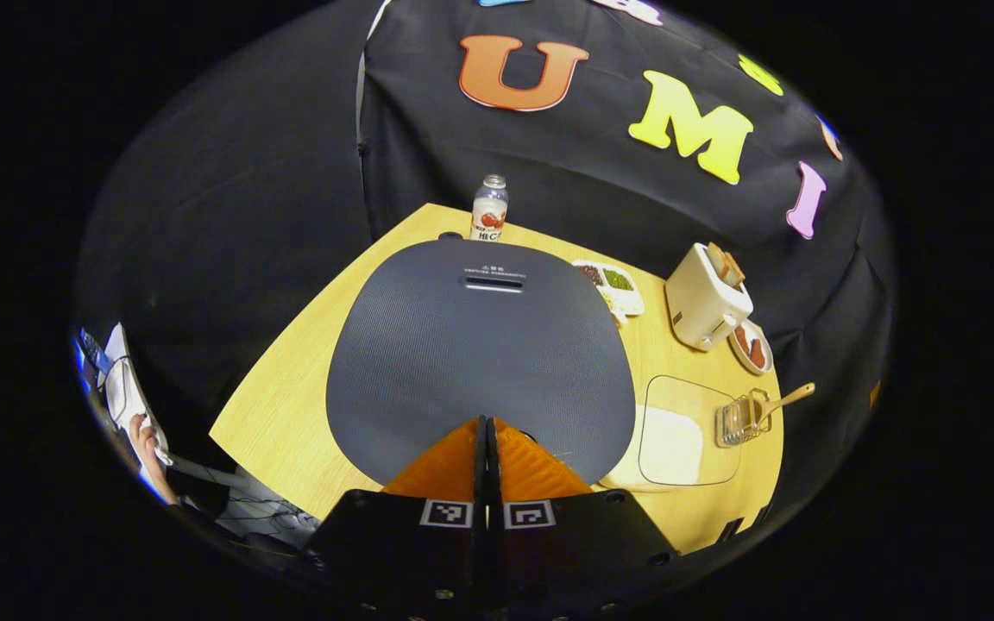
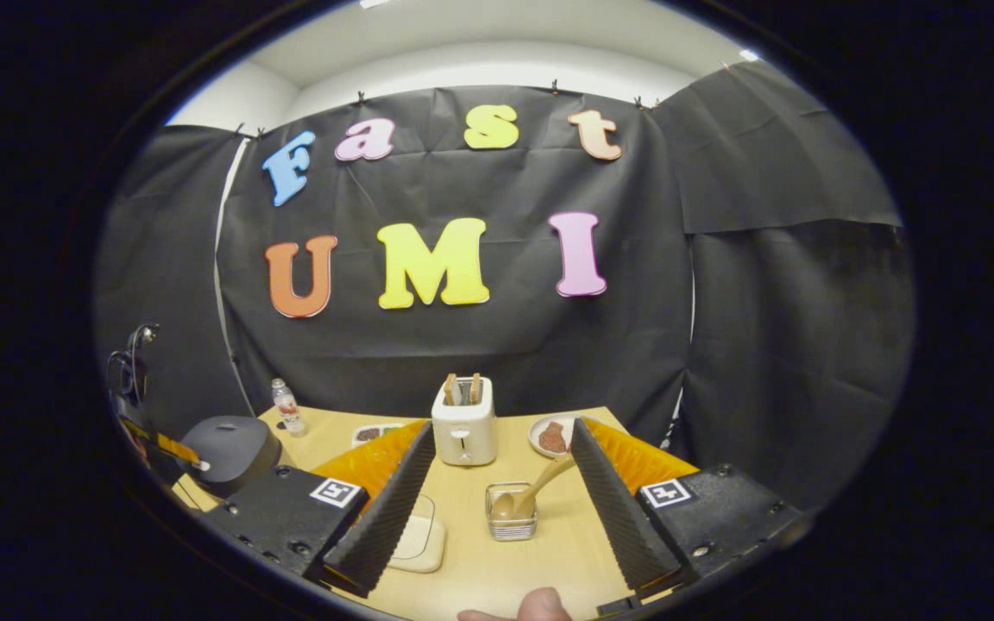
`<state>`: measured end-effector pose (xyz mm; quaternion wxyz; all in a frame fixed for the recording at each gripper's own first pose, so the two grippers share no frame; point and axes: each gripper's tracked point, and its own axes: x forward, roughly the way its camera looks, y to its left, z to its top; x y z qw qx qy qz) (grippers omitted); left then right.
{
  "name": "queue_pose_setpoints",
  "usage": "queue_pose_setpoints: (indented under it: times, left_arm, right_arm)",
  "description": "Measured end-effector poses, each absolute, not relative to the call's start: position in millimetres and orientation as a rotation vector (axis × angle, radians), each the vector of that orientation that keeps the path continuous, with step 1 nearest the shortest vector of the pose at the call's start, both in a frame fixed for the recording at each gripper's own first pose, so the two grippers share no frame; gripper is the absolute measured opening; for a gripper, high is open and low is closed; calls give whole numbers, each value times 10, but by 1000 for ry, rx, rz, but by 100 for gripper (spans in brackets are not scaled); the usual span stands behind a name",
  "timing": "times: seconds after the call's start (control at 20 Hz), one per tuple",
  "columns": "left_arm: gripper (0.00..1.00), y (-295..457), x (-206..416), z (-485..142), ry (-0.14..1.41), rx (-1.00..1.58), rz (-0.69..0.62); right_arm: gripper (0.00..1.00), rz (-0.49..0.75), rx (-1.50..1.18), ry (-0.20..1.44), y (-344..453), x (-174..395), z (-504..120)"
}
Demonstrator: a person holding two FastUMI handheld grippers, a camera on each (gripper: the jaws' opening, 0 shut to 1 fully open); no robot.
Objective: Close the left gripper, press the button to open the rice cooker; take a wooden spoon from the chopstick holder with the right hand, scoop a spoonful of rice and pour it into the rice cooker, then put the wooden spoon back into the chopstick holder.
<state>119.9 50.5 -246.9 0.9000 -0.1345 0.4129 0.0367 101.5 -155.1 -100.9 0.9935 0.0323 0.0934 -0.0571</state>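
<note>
The left gripper (image 1: 487, 427) has its two orange fingers pressed flat together with nothing between them, and it hangs just over the near edge of the rice cooker (image 1: 475, 345), whose dark lid is down and takes up the middle of the wooden table (image 1: 290, 388). Seen from the left gripper view, the cooker leaves a bare strip of table on its left, running out to the table's corner, and a narrower strip on its right before a clear container of rice (image 1: 687, 427). Just beyond that container stands the wire chopstick holder (image 1: 743, 418), close to the table's right edge, with the wooden spoon (image 1: 786, 398) leaning out of it. Behind the cooker a bottle (image 1: 489, 207) stands at the far edge, and a divided dish (image 1: 611, 285), a toaster (image 1: 706, 293) and a plate (image 1: 751, 345) line the far right side. The right gripper view looks level across the table: the right gripper (image 2: 497, 509) is spread wide and holds nothing, and the holder (image 2: 512, 511) with the spoon (image 2: 540, 490) sits in the open gap between its fingers, well apart from both. There the cooker (image 2: 229, 448) sits far off to the left, and a fingertip (image 2: 540, 608) shows at the bottom edge.
</note>
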Motion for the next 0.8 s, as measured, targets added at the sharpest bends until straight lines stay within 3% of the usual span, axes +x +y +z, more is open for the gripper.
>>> queue_pose_setpoints:
  times: [0.55, 0.7, 0.75, 0.8]
  left_arm:
    - [2, 728, 1585, -947, 404, -213, 145]
    - [15, 712, 1533, -633, 335, -198, 148]
    - [24, 715, 1508, -536, 309, -181, 141]
    - [21, 697, 1478, -443, 287, -164, 134]
  right_arm:
    - [100, -117, 37, 125, -1711, 963, -654]
    - [100, -116, 33, 110, -1734, 908, -597]
    - [100, -118, 32, 103, -1746, 887, -586]
    - [100, -119, 33, 101, -1750, 872, -589]
